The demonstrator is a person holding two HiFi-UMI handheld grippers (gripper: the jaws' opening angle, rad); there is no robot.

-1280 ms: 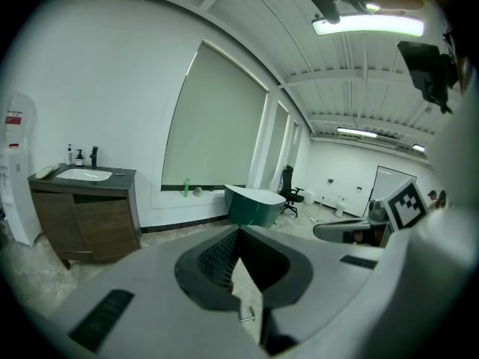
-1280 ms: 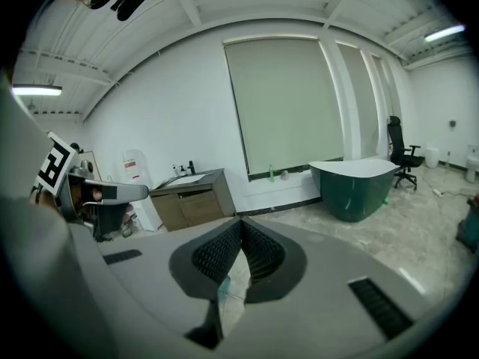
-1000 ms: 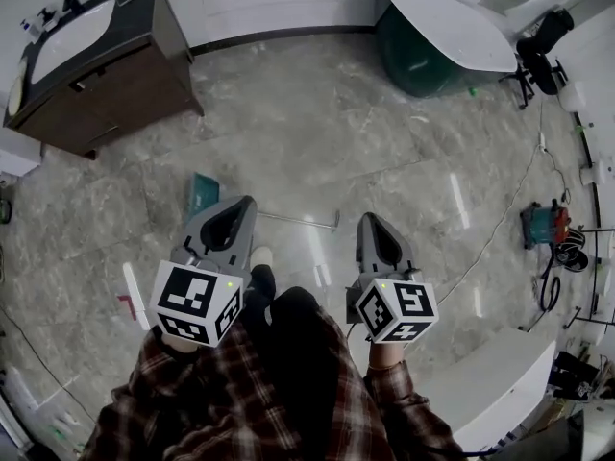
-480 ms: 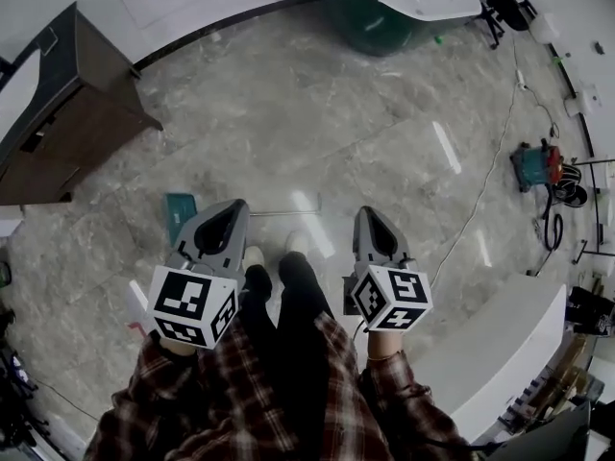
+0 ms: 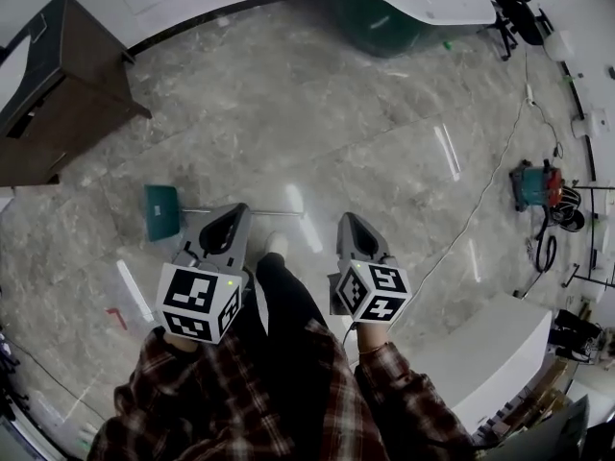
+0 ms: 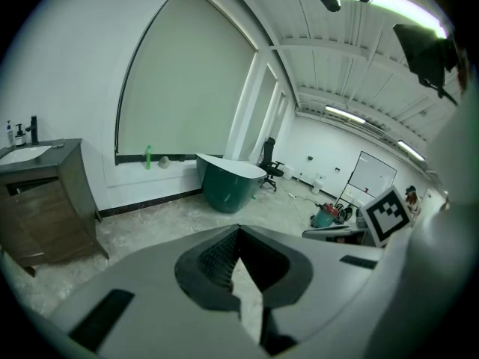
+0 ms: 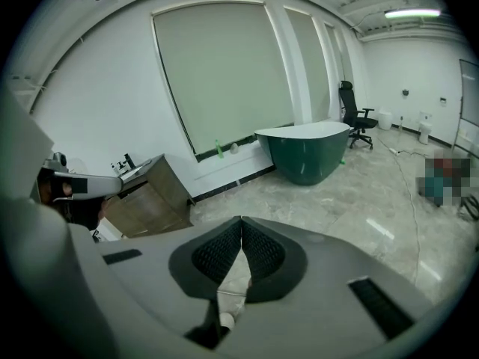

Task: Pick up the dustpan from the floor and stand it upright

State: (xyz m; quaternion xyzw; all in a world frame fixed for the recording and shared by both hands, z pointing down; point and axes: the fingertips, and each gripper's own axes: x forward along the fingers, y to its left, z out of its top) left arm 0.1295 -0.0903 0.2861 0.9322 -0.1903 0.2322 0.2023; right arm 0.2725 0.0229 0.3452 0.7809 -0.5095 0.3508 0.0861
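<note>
L gripper (image 6: 239, 229): pads are sitting tip to tip, nothing between them, so closed and empty. R gripper (image 7: 241, 219): same, tips are meeting, no load. Both are hanging above the floor (image 5: 336, 133) and pointing fwd and down, either side of the person's legs. One shoe (image 5: 276, 246) is showing between them.

Dustpan (image 5: 161, 211) is lying flat on the floor, not yet picked up. The green pan is sitting out past the L gripper, toward the left in head view. Its thin metal handle (image 5: 274, 213) is running right from the pan and passing just beyond the L tips. The handle's free end is stopping short of the R gripper.

Handling, my read: it's looking light, w/ a plastic pan and a stiff tube handle. The tube is prob slick and round, so it may be spinning in the pads if gripped loosely. It's also lying low on hard tile, so there's little room under it.

Best hold imo: open the jaws first, straddle the handle from above, partway along on the pan side. Then tip it up w/ the pan as the foot. The R gripper can be steadying the free end.
</note>
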